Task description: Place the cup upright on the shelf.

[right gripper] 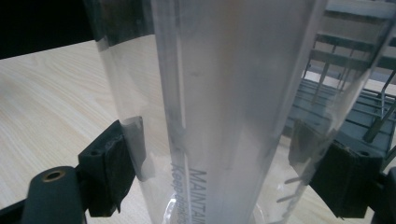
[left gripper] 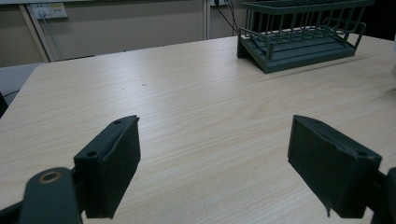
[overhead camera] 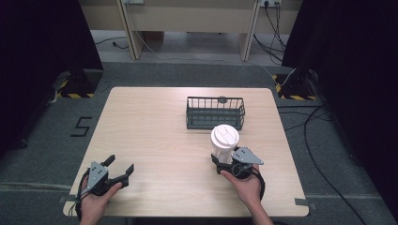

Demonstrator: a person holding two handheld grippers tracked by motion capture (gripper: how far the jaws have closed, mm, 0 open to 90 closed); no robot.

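Note:
A clear plastic cup (overhead camera: 224, 140) with a white lid stands upright on the right side of the wooden table (overhead camera: 155, 136), just in front of a dark green wire basket (overhead camera: 215, 123). My right gripper (overhead camera: 225, 158) is shut on the cup's lower wall. In the right gripper view the cup (right gripper: 224, 93) sits between both pads of that gripper (right gripper: 217, 168), with printed text near its base. Whether the cup rests on the table or hangs just above it, I cannot tell. My left gripper (overhead camera: 121, 164) is open at the front left over bare wood, its pads wide apart (left gripper: 215, 163).
The wire basket (left gripper: 299, 51) stands at the far middle-right of the table, and its bars (right gripper: 355, 93) show just behind the cup. A small dark round object (overhead camera: 222, 99) lies at the basket's far rim. Black curtains and floor cables surround the table.

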